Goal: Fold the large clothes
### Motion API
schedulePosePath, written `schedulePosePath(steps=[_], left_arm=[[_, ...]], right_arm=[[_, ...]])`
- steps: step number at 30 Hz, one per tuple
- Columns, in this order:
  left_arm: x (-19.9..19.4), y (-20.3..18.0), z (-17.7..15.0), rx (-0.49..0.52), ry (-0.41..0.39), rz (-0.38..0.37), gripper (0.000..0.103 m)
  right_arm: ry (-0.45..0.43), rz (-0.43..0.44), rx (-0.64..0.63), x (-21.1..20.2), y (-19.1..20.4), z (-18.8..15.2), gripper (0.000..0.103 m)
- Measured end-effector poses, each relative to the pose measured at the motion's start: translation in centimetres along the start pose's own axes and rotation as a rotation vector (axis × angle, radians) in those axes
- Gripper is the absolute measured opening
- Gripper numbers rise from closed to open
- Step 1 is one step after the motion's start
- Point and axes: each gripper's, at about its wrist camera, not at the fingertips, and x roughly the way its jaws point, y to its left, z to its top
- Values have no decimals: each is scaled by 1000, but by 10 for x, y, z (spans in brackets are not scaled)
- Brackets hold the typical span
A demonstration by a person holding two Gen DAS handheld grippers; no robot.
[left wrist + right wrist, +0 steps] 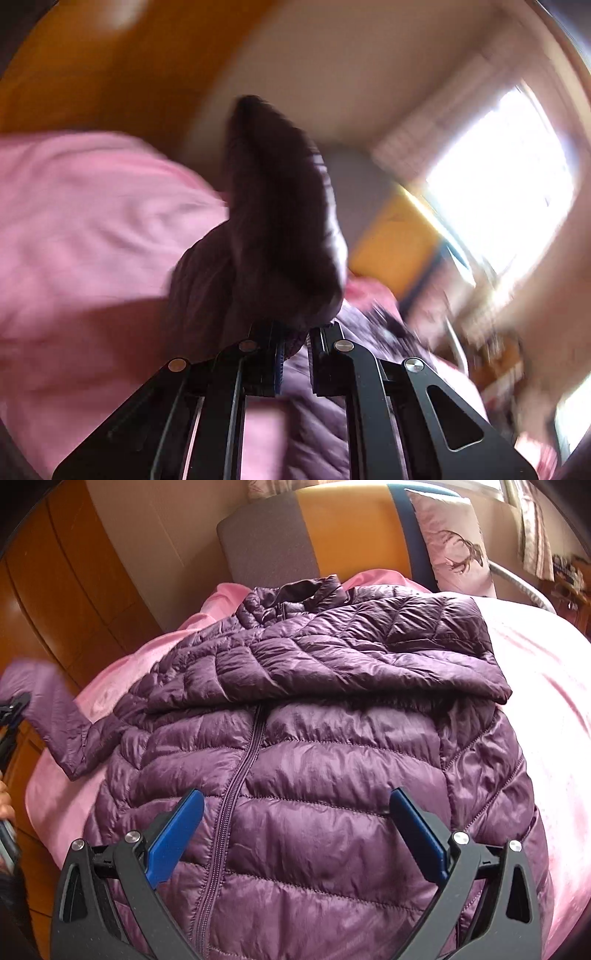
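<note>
Now, sleeve: left gripper (pixel 293 332) is clamped narrow on the jacket's (pixel 314 775) left sleeve (pixel 55 709), lifted off the jacket's left side.
Slip risk: slick quilted fabric and a small bite; I judge a quick swing could pull the sleeve free.
Jacket: lies zipped, front up, on the pink sheet (pixel 554 709); its other sleeve is folded across the chest.
Right gripper (pixel 295 819): wide apart over the jacket's front, holding nothing.
Snag risk: lowered carelessly, it could drag the folded sleeve askew.
Containers: none visible.
</note>
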Motion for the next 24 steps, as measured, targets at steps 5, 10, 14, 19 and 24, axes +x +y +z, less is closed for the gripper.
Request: schedulePosePath(steps=[5, 10, 14, 19, 24], left_arm=[[57, -88, -58, 215, 187, -124, 9], [109, -123, -120, 318, 377, -127, 18], [117, -114, -144, 326, 446, -116, 36], [103, -99, -148, 318, 440, -134, 66], [96, -95, -148, 294, 428, -155, 73]], right_arm=[[-20, 40, 62, -11, -14, 5, 99], [-31, 91, 118, -18, -27, 13, 93], [-21, 187, 168, -14, -28, 23, 91], [45, 346, 219, 16, -7, 43, 91], [159, 457, 278, 61, 19, 56, 91]])
